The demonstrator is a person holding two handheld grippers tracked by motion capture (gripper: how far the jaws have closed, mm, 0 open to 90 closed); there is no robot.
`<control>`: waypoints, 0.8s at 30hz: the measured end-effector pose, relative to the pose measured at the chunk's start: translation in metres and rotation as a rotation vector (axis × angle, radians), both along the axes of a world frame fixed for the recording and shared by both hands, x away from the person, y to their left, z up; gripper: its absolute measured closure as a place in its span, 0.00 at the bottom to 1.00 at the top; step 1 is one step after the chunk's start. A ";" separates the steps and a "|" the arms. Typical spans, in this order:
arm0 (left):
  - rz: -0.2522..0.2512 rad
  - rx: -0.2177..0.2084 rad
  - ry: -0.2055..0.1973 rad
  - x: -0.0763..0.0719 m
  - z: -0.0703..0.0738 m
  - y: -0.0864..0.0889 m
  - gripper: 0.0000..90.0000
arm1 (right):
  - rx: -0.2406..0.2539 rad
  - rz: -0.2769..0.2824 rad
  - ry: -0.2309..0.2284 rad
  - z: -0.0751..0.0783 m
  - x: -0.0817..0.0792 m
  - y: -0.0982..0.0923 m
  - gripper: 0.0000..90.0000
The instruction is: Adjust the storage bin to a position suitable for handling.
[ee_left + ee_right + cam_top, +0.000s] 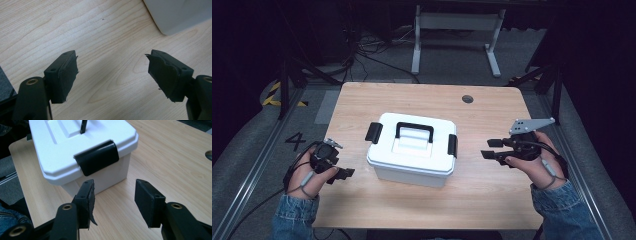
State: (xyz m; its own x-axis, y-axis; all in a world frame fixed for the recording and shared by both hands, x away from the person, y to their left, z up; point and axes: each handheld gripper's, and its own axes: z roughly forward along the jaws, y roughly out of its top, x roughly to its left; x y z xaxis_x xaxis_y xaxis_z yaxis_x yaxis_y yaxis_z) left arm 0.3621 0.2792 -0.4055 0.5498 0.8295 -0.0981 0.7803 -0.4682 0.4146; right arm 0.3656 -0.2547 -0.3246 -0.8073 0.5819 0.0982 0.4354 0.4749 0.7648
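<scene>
A white plastic box (412, 150) with a black carry handle (414, 131) and a black latch on each end stands in the middle of the wooden table (492, 195). My left gripper (346, 172) rests low over the table to the box's left, open with nothing between its jaws; its own view has the gripper (112, 72) over bare wood and a corner of the box (180, 12) at the top right. My right gripper (491, 149) hovers right of the box, open and empty. In its view the gripper (115, 195) faces the box's right latch (97, 157), a short gap away.
A round cable hole (467, 99) sits in the table near its far edge. Behind the table stands a white metal frame (457, 35), with cables on the grey floor. Metal rails run along both sides of the table.
</scene>
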 end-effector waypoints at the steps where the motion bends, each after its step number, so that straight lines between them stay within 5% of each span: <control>1: 0.000 0.000 0.000 0.000 0.000 0.000 0.27 | 0.001 0.006 0.001 0.002 0.001 0.003 0.57; 24: -0.005 -0.009 -0.007 0.005 -0.001 0.000 0.27 | -0.017 0.136 -0.026 0.024 0.037 0.082 0.57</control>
